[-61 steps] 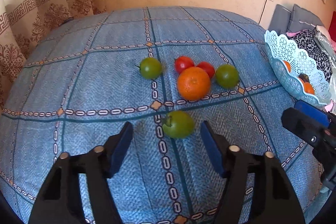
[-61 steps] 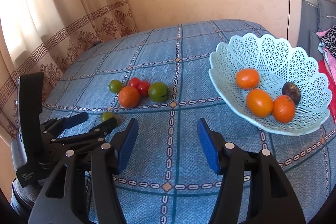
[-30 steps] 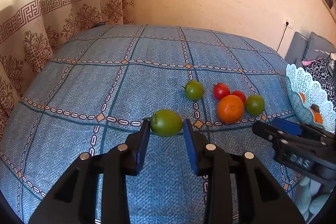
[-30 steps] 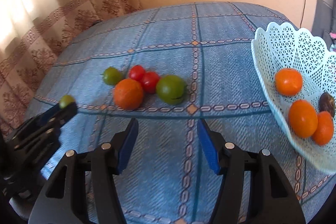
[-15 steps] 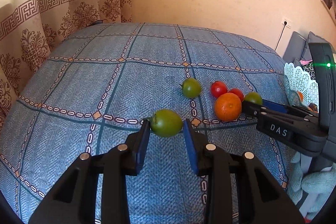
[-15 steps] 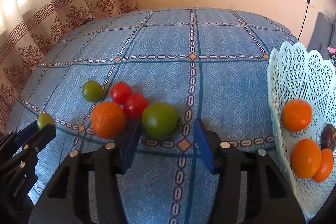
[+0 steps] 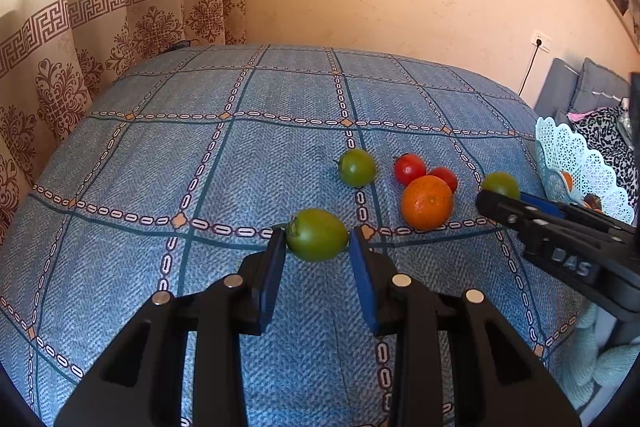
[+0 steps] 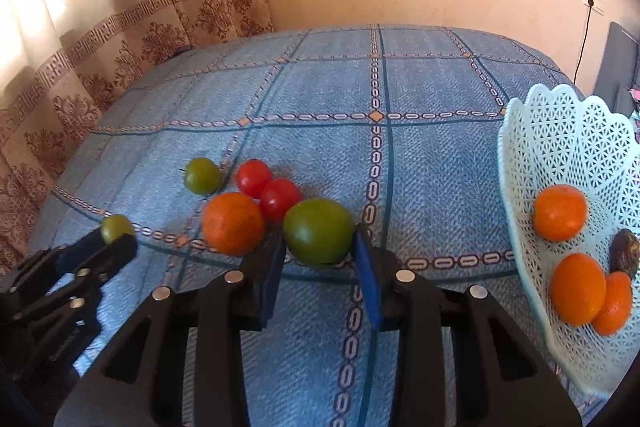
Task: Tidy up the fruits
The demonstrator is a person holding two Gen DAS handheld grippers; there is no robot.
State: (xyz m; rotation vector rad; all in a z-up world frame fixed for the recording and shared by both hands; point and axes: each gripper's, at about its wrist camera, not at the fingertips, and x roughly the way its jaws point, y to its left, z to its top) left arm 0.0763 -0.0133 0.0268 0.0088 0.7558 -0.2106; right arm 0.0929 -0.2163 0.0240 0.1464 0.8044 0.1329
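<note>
Right gripper (image 8: 320, 259) jaws have just been closing and now pinch the big green tomato (image 8: 319, 231); basket (image 8: 560, 131) waits at frame right, while left gripper (image 7: 316, 259) grips another tomato (image 7: 317, 234).

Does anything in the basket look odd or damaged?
Yes. In the white basket, beside the three oranges, lies one dark brown, wrinkled fruit. It looks shrivelled or overripe; what kind it is, I cannot tell.

A green tomato (image 7: 317, 235) hangs pinched above the blue cloth. At its two o'clock an orange (image 7: 426, 202) touches two red tomatoes (image 7: 409, 168). Three oranges (image 8: 560, 213) lie in the white lattice basket (image 8: 568, 131).
</note>
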